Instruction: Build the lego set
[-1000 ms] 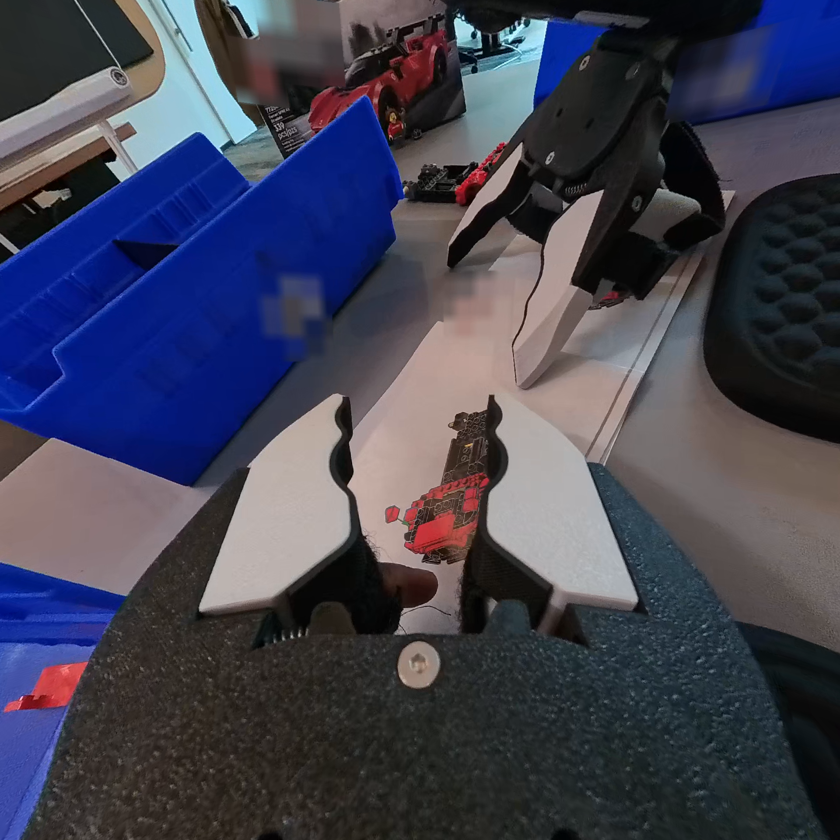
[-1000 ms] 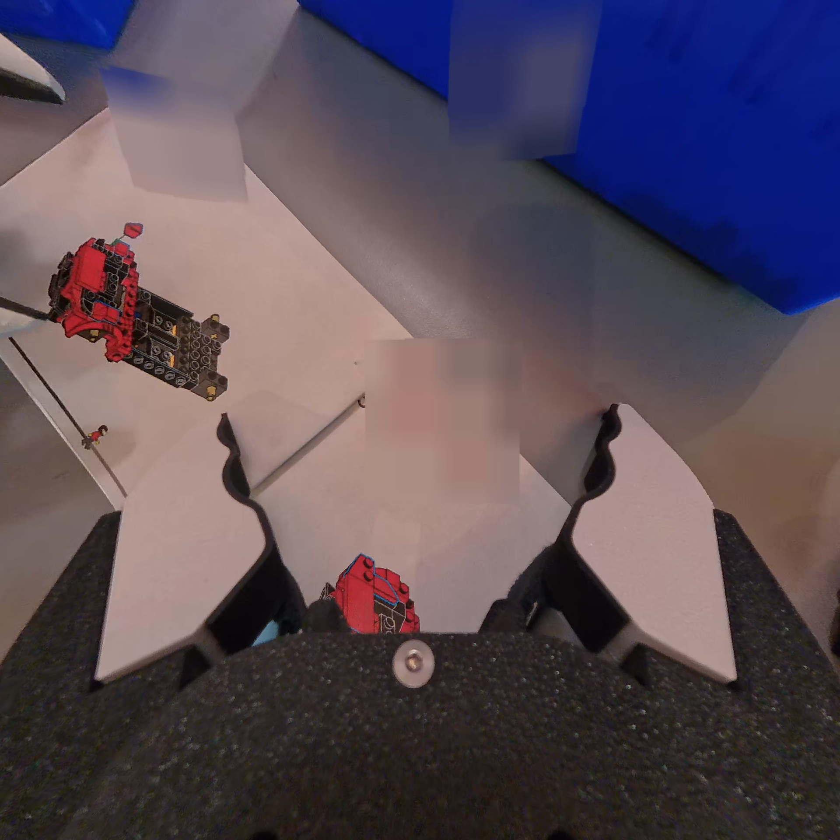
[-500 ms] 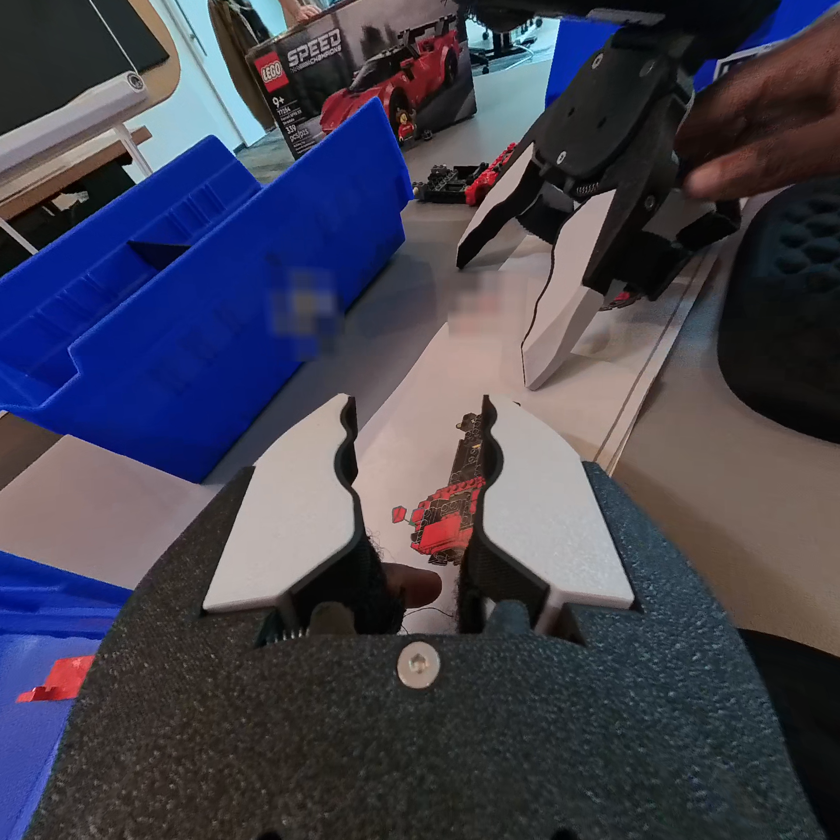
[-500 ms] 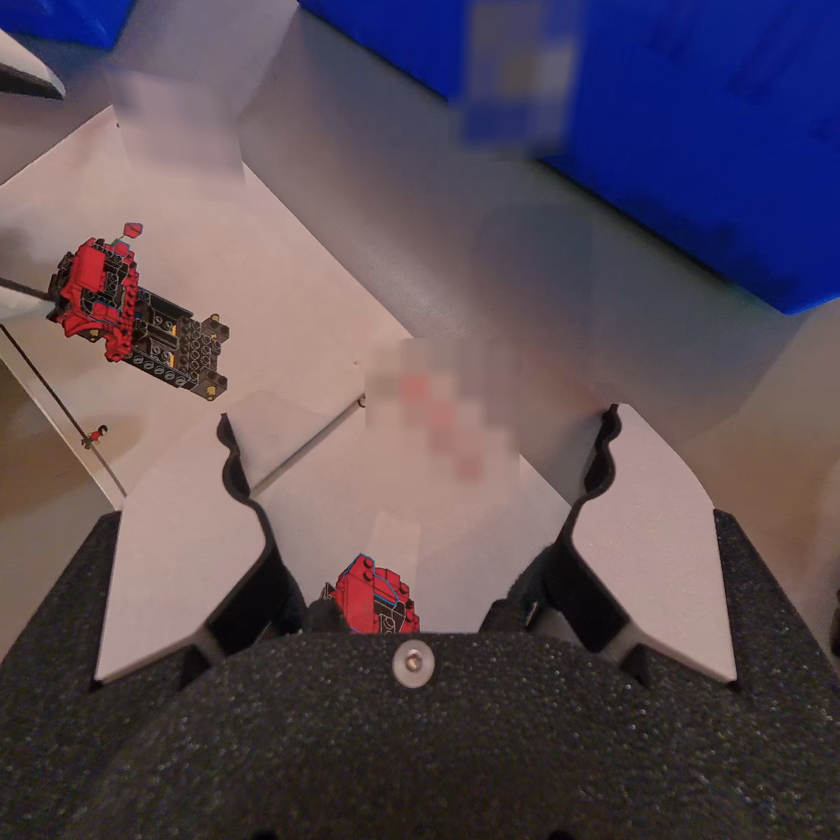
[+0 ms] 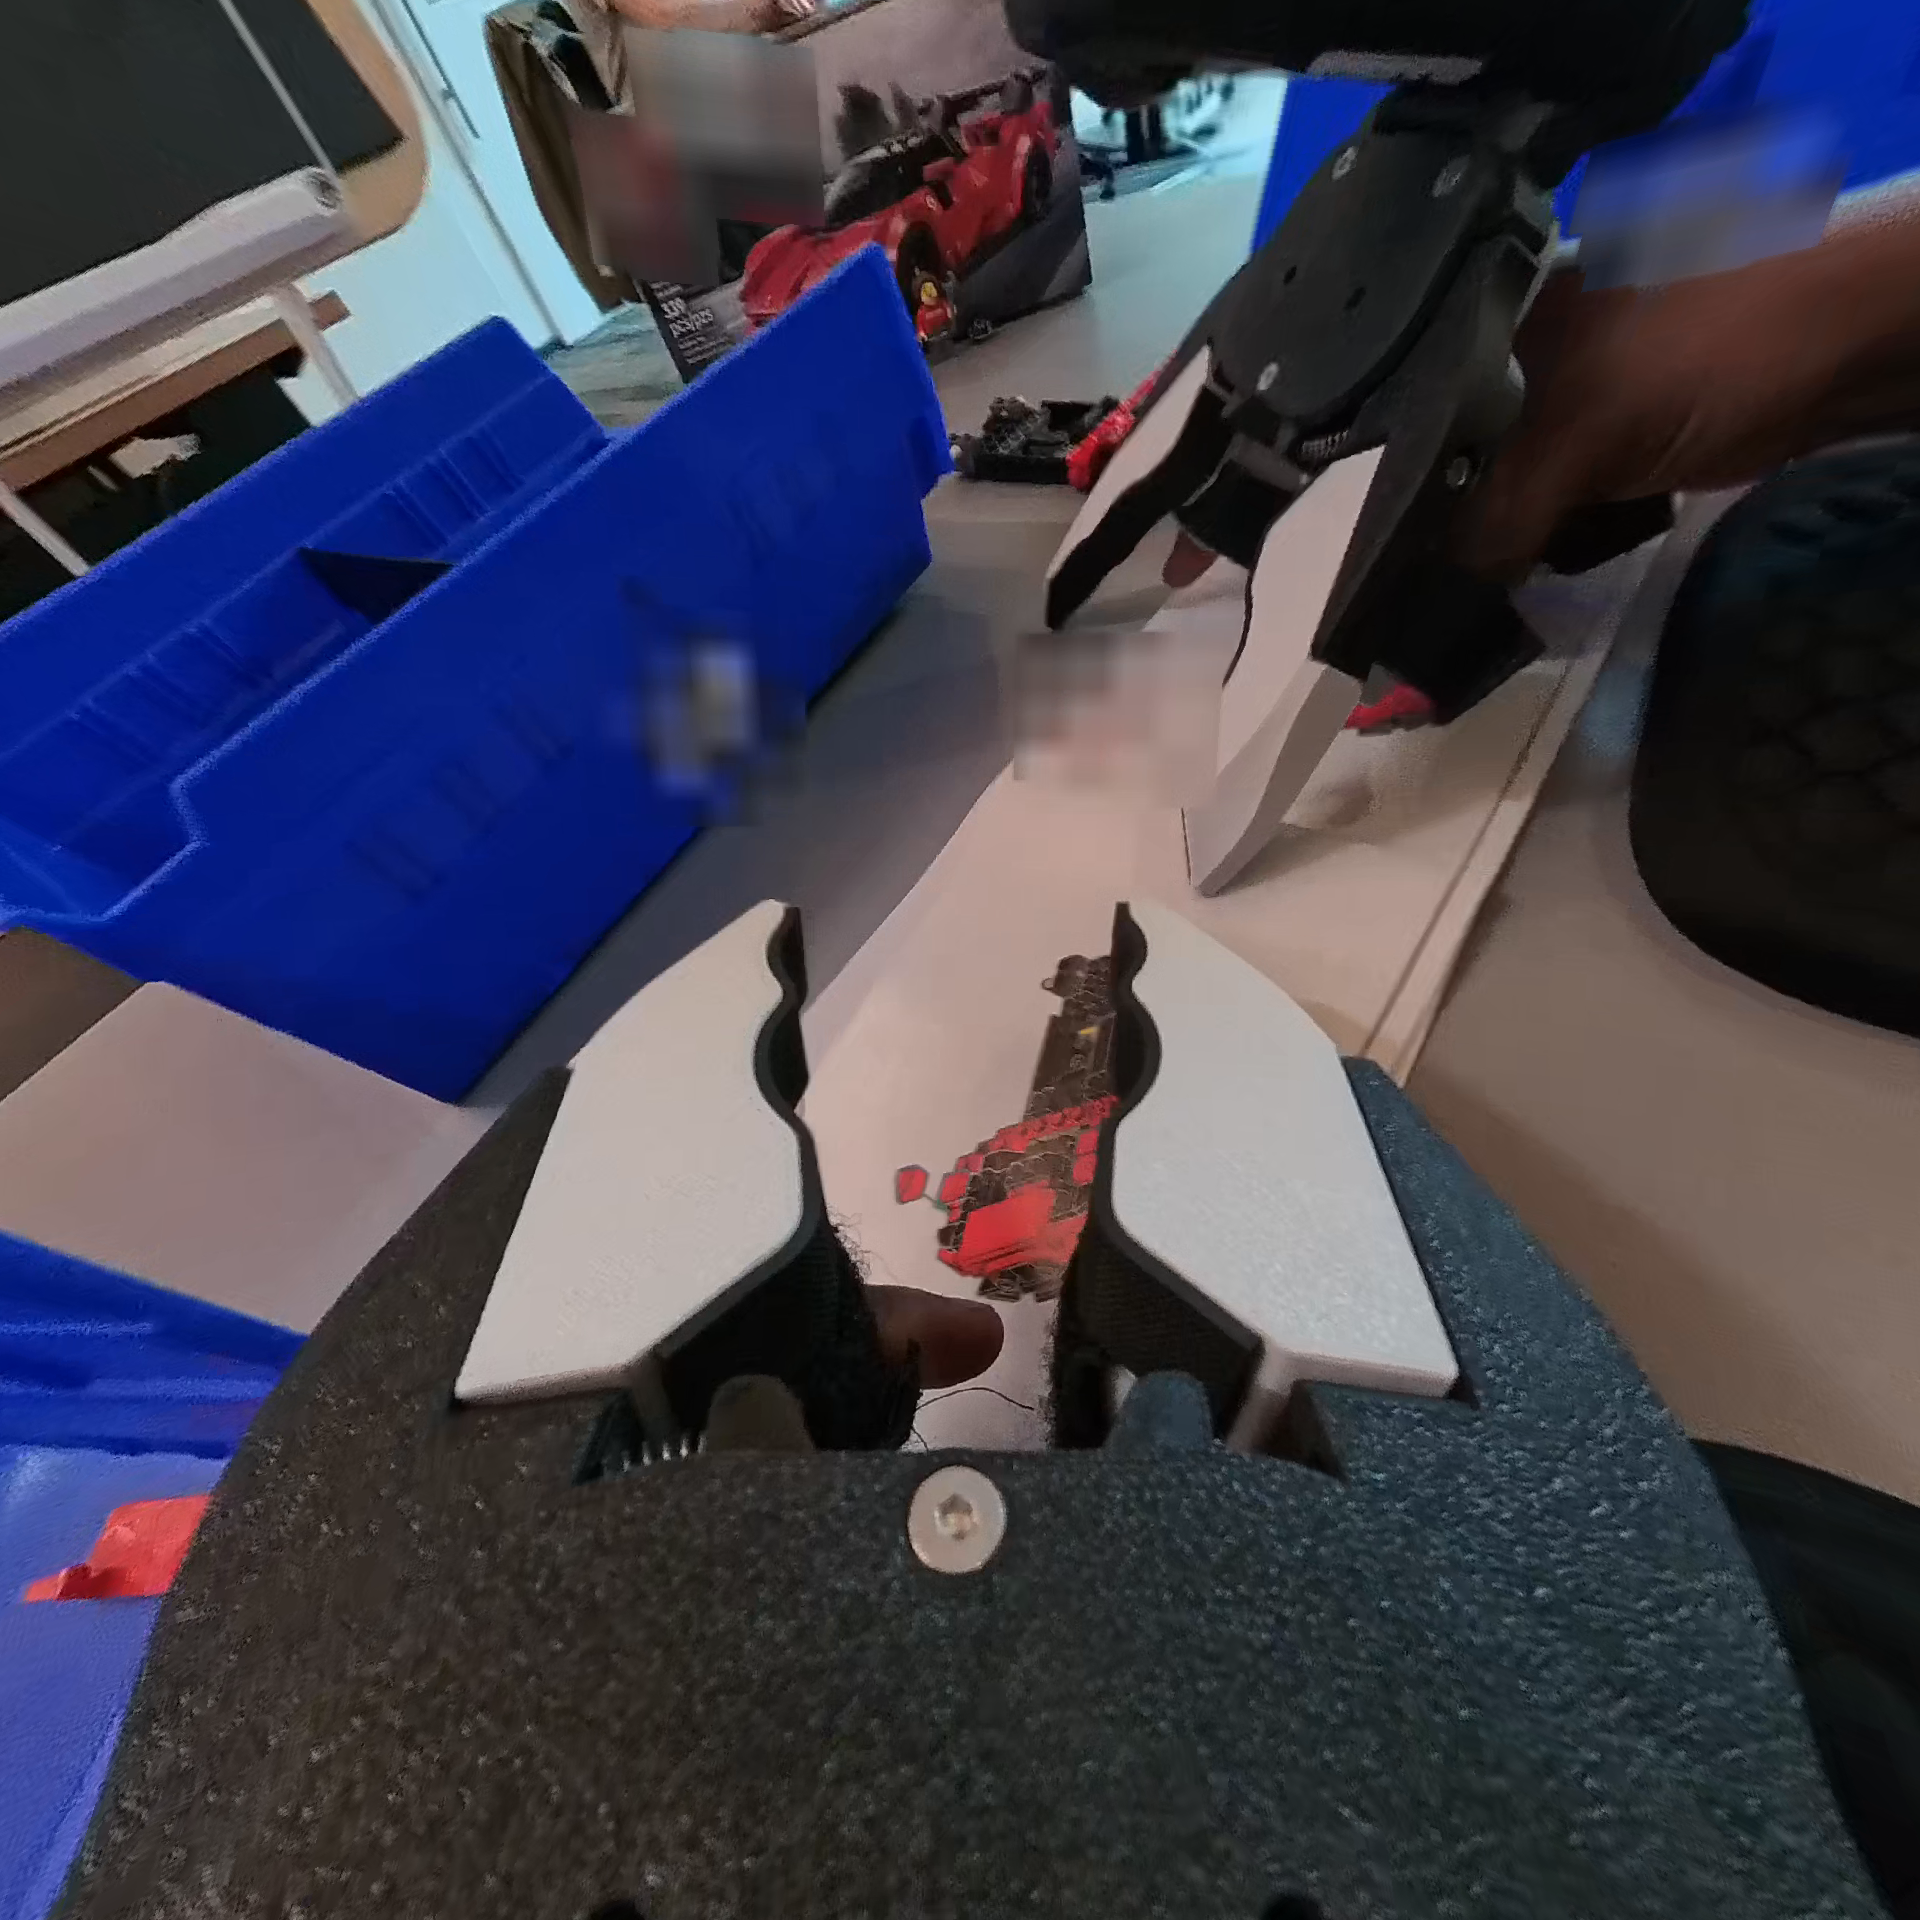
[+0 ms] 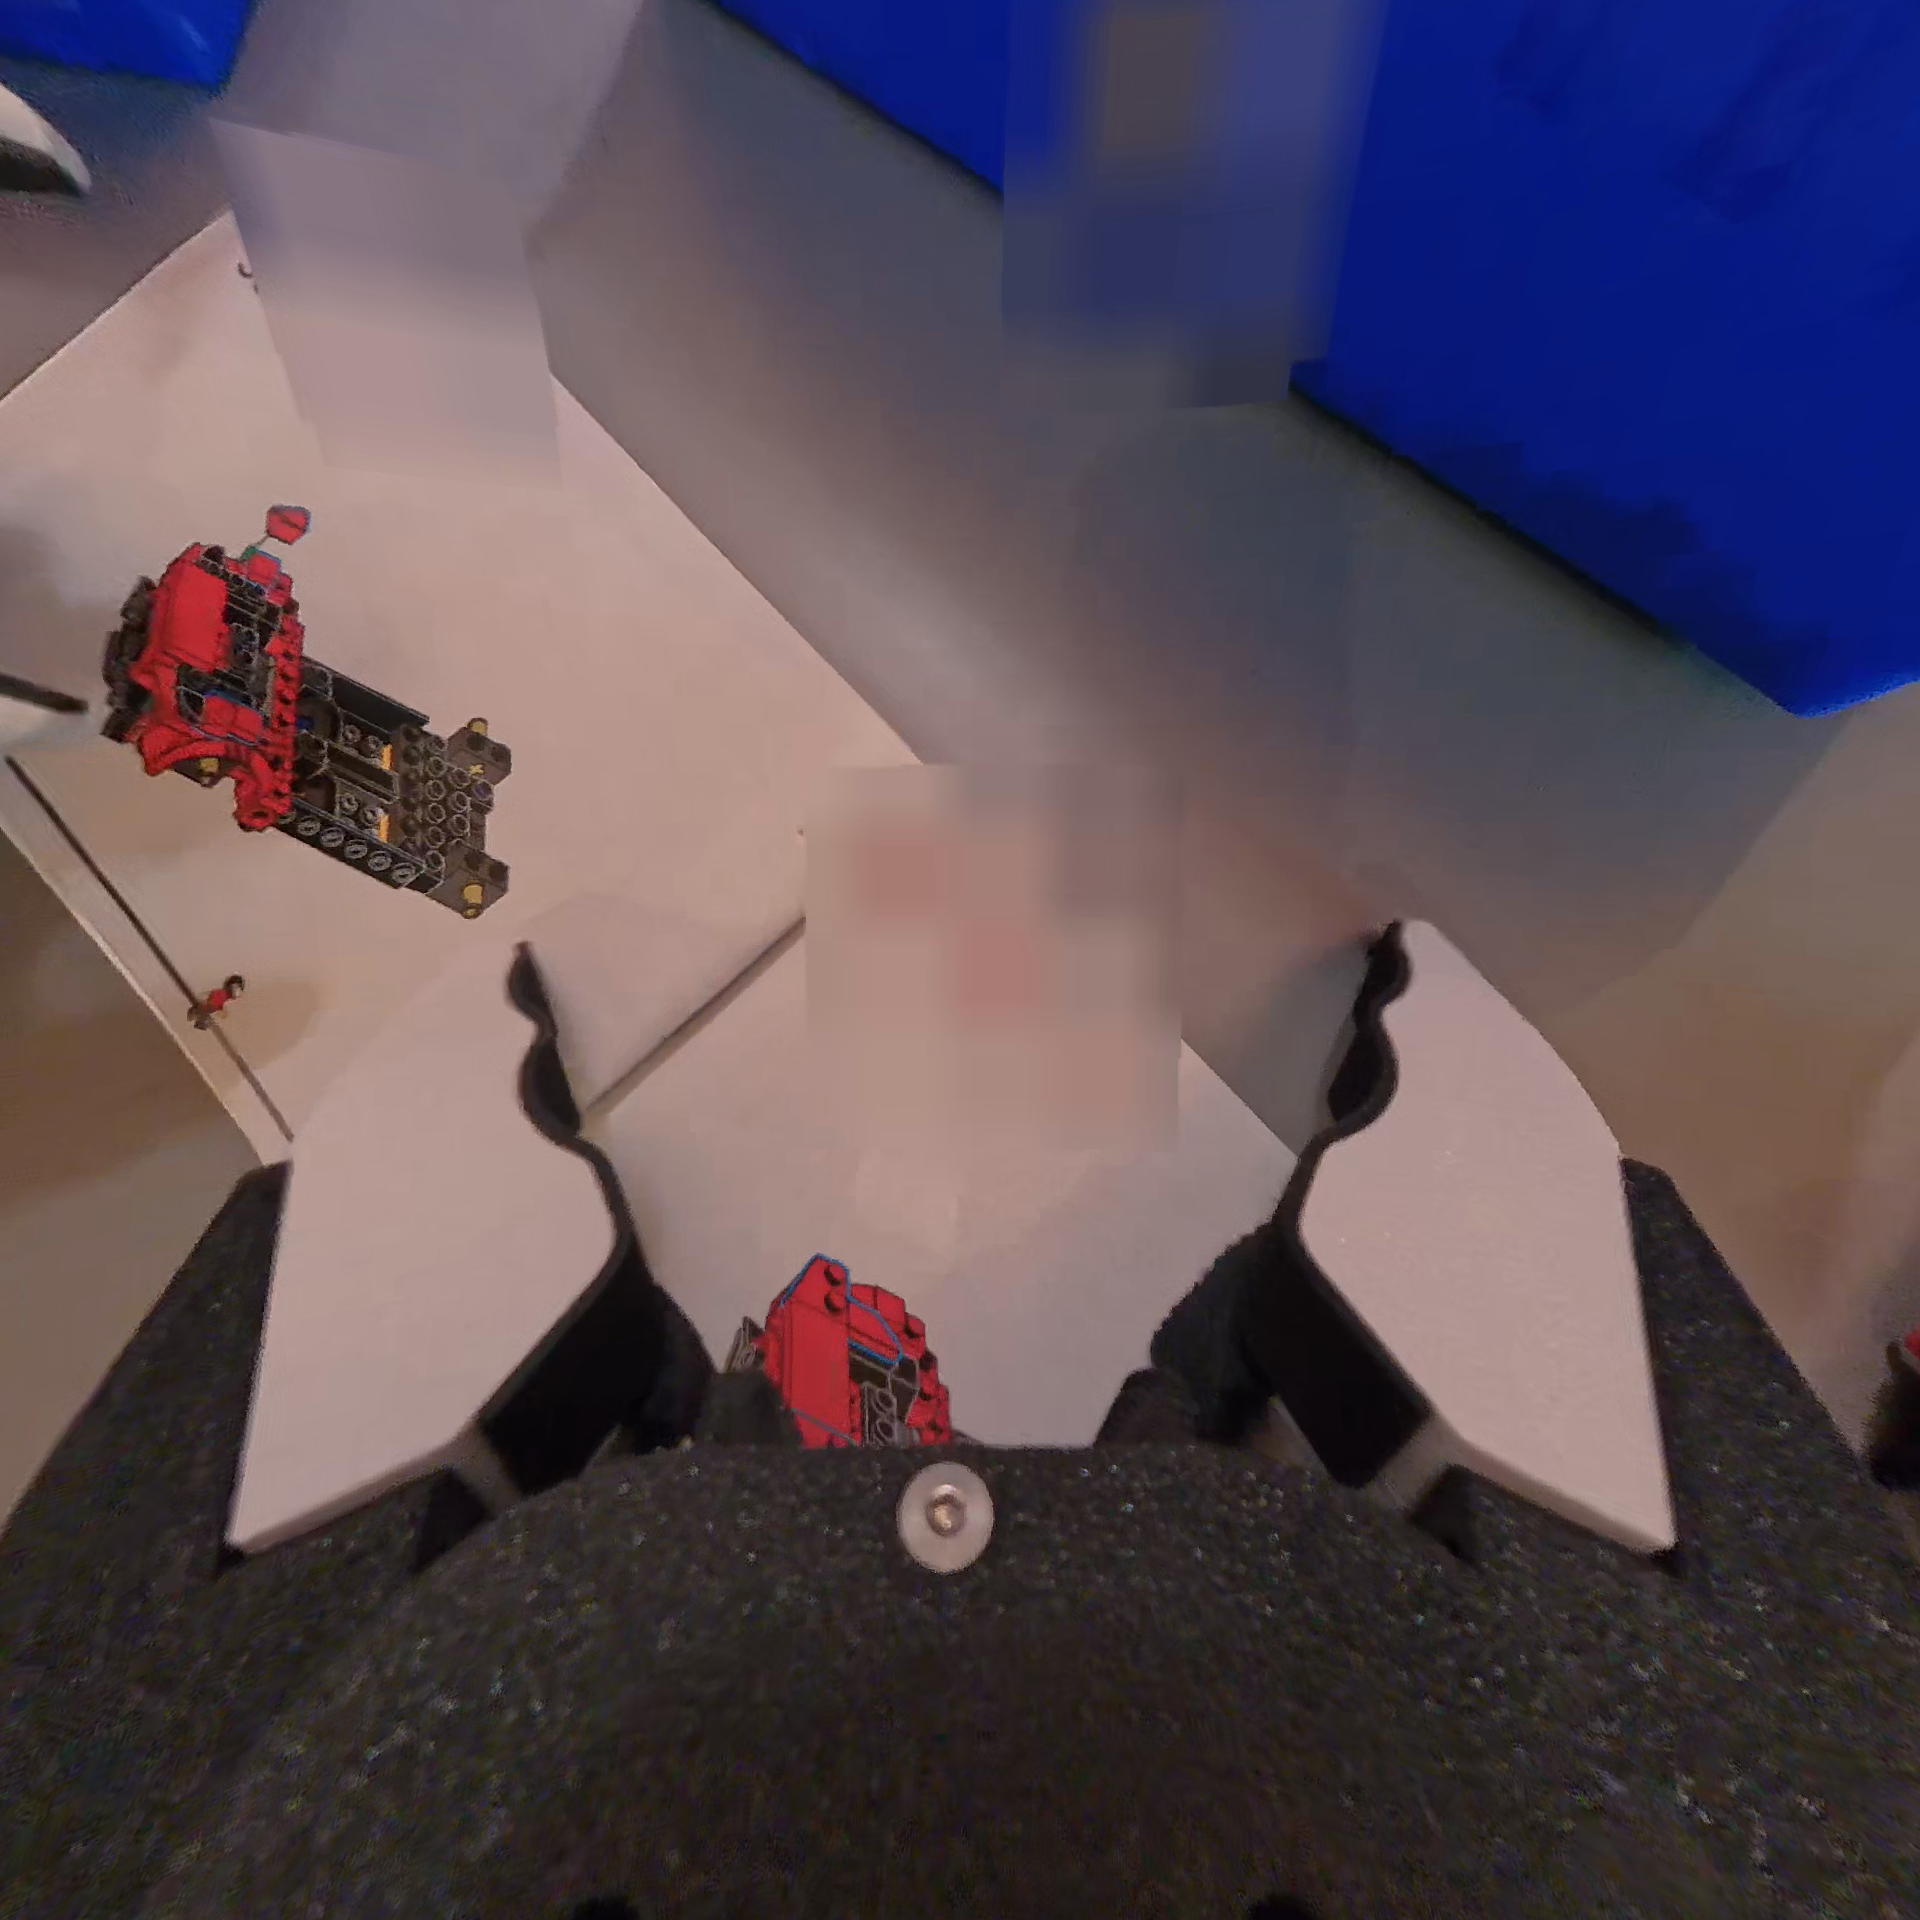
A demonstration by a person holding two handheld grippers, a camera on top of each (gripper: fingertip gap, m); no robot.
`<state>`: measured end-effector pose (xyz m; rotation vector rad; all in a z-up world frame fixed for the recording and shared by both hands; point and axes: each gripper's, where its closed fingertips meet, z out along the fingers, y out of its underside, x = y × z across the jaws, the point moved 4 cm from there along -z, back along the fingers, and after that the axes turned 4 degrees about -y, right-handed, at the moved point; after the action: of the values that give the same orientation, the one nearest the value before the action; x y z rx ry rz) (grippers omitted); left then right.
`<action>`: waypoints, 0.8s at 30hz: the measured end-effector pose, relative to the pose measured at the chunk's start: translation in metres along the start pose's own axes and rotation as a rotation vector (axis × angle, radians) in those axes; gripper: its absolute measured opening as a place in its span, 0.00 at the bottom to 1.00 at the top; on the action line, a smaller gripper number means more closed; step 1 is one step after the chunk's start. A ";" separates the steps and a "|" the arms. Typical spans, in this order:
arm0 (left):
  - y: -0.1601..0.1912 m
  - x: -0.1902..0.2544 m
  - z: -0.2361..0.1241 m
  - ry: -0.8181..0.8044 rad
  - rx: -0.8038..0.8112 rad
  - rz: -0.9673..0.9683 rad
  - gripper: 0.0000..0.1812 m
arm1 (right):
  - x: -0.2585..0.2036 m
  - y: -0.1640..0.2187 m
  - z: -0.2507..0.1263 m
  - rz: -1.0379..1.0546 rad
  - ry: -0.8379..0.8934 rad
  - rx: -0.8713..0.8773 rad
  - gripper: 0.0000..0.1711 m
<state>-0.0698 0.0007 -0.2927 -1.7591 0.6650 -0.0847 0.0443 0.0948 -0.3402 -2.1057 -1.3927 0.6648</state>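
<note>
Hovering over the instruction booklet (image 6: 644,582), both hand-held grippers gape

The left tool (image 5: 961,1023) partly covers the booklet's printed car diagram (image 5: 1023,1195); the black cushion (image 5: 1797,748) is cut off at the right edge.

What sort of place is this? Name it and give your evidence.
Probably an office or lab worktable set up for toy-brick building: blue parts bins on the table, an open instruction booklet under the grippers, and the set's box standing behind, with office chairs beyond.
</note>
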 end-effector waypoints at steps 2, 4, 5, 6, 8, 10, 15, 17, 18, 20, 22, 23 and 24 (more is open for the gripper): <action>-0.003 -0.008 -0.003 -0.033 0.033 -0.034 0.31 | -0.002 -0.018 -0.018 -0.073 0.009 0.174 0.76; -0.007 -0.021 -0.009 -0.079 0.076 -0.085 0.31 | -0.013 -0.043 -0.053 -0.163 -0.003 0.454 0.62; -0.009 -0.028 -0.013 -0.098 0.097 -0.110 0.31 | -0.020 -0.052 -0.068 -0.198 -0.030 0.554 0.57; -0.012 -0.034 -0.017 -0.107 0.113 -0.133 0.29 | -0.027 -0.058 -0.079 -0.226 -0.072 0.618 0.58; -0.015 -0.043 -0.025 -0.092 0.130 -0.180 0.21 | -0.039 -0.068 -0.092 -0.221 -0.190 0.707 0.46; -0.017 -0.050 -0.032 -0.067 0.147 -0.220 0.06 | -0.056 -0.074 -0.103 -0.270 -0.368 0.826 0.03; -0.009 -0.051 -0.038 0.059 0.089 -0.197 0.00 | -0.070 -0.078 -0.089 -0.399 -0.409 0.777 0.05; -0.002 -0.051 -0.037 0.069 0.055 -0.165 0.02 | -0.073 -0.082 -0.083 -0.405 -0.399 0.827 0.62; 0.002 -0.050 -0.036 0.081 0.042 -0.158 0.03 | -0.073 -0.083 -0.080 -0.407 -0.394 0.840 0.72; 0.006 -0.049 -0.035 0.109 0.037 -0.176 0.03 | -0.076 -0.081 -0.076 -0.440 -0.404 0.831 0.66; 0.006 -0.048 -0.035 0.125 0.050 -0.193 0.04 | -0.073 -0.077 -0.068 -0.456 -0.380 0.791 0.55; 0.006 -0.049 -0.036 0.118 0.051 -0.186 0.05 | -0.075 -0.072 -0.064 -0.476 -0.404 0.769 0.41; 0.007 -0.050 -0.036 0.105 0.045 -0.172 0.05 | -0.076 -0.067 -0.061 -0.499 -0.427 0.758 0.23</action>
<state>-0.1287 -0.0082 -0.2740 -1.7748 0.5808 -0.3095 0.0122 0.0371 -0.2422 -1.0153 -1.4781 1.2252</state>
